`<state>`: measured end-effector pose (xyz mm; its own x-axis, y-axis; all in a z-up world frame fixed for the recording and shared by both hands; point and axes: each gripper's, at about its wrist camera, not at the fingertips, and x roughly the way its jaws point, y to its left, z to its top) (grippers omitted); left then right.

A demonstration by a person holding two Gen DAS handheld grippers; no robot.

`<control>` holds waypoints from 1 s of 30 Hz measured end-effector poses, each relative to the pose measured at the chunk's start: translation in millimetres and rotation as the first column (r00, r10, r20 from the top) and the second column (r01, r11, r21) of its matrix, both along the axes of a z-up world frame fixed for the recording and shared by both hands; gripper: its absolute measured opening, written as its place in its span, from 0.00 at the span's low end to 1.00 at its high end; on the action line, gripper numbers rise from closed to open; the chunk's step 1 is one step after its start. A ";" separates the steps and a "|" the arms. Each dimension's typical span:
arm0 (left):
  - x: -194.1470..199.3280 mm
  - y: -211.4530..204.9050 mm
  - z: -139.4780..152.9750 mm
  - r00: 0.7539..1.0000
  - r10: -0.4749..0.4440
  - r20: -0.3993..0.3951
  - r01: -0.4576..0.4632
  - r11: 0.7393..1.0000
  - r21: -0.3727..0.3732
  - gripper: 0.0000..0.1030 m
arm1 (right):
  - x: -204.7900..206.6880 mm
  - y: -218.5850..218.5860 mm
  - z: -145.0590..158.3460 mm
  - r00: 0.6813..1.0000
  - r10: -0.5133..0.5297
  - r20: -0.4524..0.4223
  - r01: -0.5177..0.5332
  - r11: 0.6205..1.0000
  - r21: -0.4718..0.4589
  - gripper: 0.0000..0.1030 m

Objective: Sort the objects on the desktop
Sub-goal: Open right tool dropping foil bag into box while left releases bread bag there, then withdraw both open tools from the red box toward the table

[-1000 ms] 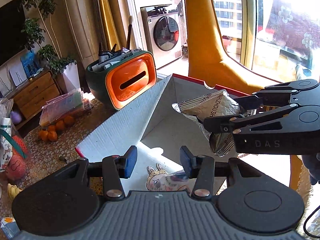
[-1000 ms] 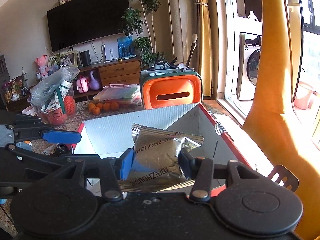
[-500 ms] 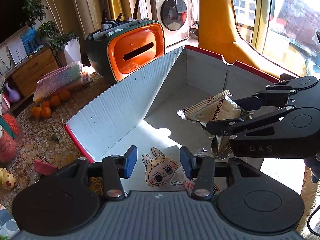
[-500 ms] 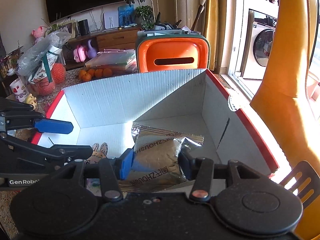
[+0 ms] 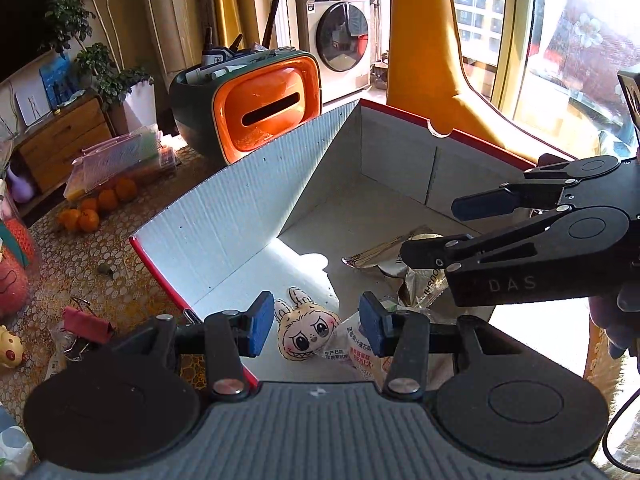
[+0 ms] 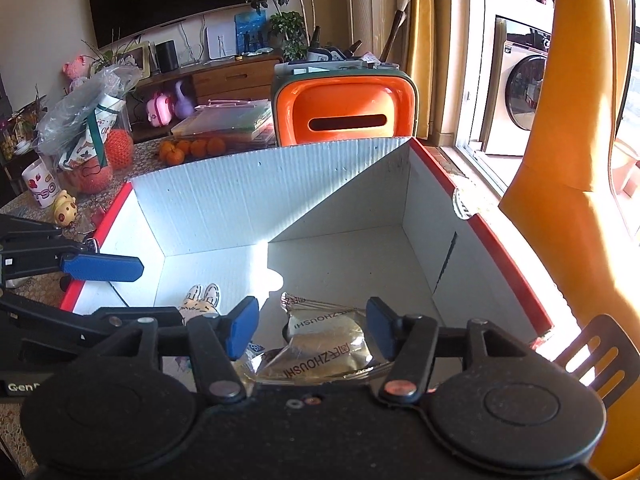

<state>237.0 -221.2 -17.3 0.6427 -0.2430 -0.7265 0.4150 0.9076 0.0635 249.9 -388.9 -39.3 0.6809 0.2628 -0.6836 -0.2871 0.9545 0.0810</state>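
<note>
Both tools tilt down into the box. The right tool has just been opening, packet lying loose between its pads. The left tool is shut, empty, over a doll. Oranges dot the patterned surface.

1. My right gripper has "DAS" on its side.
2. The silver snack packet on the box floor reads "ZHOUSHI".
3. My left gripper shows "Gen", the rest cut off.
4. The white mug at the table's left edge reads "TSO".
</note>
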 end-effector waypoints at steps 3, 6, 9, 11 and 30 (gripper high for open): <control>-7.4 5.2 6.3 1.000 0.006 0.015 -0.006 1.000 -0.016 0.45 | -5.5 0.1 2.3 1.000 -0.002 0.007 0.002 1.000 0.004 0.63; -13.5 10.1 13.6 0.999 0.015 0.029 -0.014 0.999 -0.032 0.47 | -11.0 0.7 6.3 1.000 -0.005 0.011 0.005 1.000 0.016 0.64; -19.7 15.8 20.4 0.999 0.025 0.047 -0.023 0.999 -0.047 0.54 | -17.8 1.0 10.7 1.000 -0.005 0.024 0.004 1.000 0.025 0.70; -23.5 20.0 24.1 0.998 0.029 0.051 -0.026 0.998 -0.062 0.58 | -23.3 2.1 14.6 0.999 -0.001 0.039 -0.001 1.000 0.031 0.74; -69.5 66.4 40.4 0.994 0.062 0.094 -0.052 0.993 -0.107 0.73 | -73.5 26.6 39.8 0.993 0.002 0.115 -0.010 0.997 0.075 0.91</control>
